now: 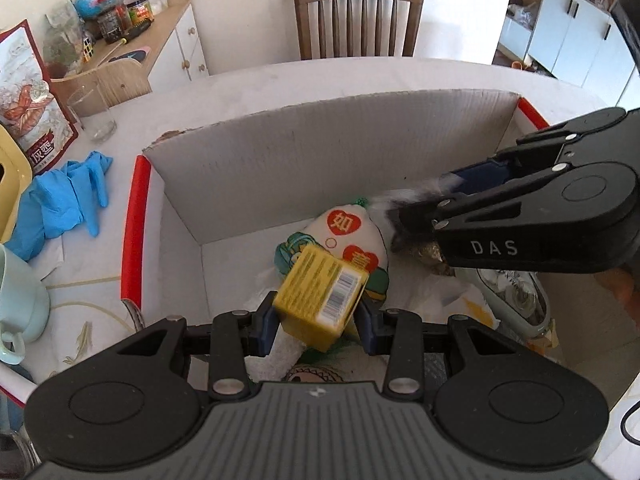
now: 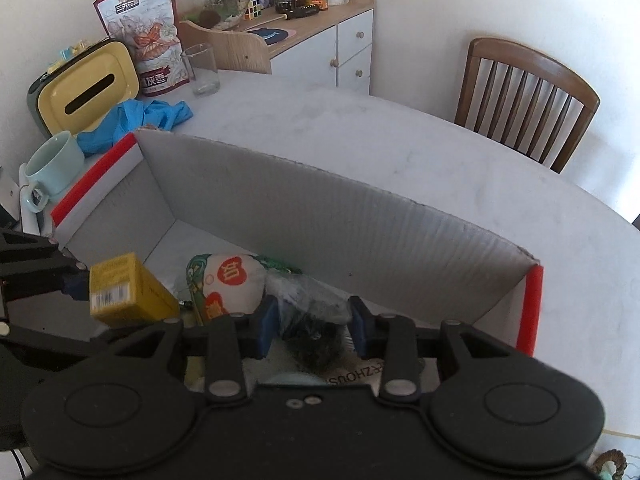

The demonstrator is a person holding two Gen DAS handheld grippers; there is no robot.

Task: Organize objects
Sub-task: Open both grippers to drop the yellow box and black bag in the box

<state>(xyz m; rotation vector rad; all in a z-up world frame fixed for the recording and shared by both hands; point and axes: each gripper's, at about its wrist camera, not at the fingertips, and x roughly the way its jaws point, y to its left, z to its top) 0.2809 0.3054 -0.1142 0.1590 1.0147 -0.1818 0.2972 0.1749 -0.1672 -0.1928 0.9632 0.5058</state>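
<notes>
Over the cardboard box [image 1: 320,152] on the desk [image 2: 400,140], the left gripper [image 1: 318,312] is clamping a yellow carton [image 1: 320,296] between its jaws, while the right gripper [image 2: 312,326] is holding a dark furry bundle [image 2: 312,320] in its own. Both are hanging just above the box floor, so lowering until each load is resting before letting go looks wisest. A stuffed pouch with red hearts [image 1: 352,240] is lying at twelve o'clock of the carton, crowding the landing spot; setting the carton beside it, not on it, seems safer. Outside, at nine o'clock, blue gloves [image 1: 68,196], a glass [image 1: 92,112] and a mint mug [image 1: 20,300] are waiting.
</notes>
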